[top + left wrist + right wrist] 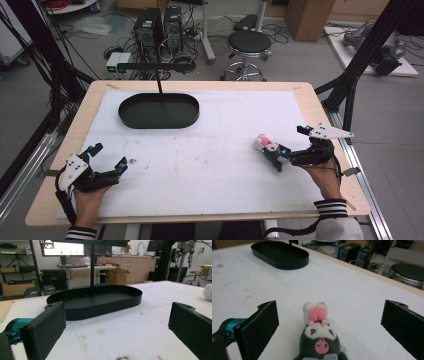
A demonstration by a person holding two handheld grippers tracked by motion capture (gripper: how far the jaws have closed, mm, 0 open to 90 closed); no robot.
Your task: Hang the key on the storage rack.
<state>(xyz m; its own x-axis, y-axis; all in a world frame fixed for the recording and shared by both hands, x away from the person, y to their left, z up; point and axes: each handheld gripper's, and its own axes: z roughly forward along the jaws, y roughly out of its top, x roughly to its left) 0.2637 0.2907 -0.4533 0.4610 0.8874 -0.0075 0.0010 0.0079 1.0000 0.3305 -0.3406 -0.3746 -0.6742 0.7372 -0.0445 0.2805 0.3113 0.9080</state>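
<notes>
- Plush toy [319,340] lies on the white mat [210,150], straight ahead of the right gripper [300,145] and centred between its two jaws, which stand wide apart and touch nothing. In the right gripper view its long axis runs away from the gripper, dark head nearest, pink-and-white end farthest.
- Left gripper [107,157] sits at the mat's near left corner, jaws likewise spread and empty; the toy is well off to its right, so the right hand is clearly the nearer one.
- Black oval tray [159,111] lies ahead of the left gripper, and far ahead and to the left of the right one, a thin post rising from its back rim.
- Open mat lies all round the toy; table edge [320,107] is off to the right gripper's right, not close enough to crowd a closing grip, by my reading.
</notes>
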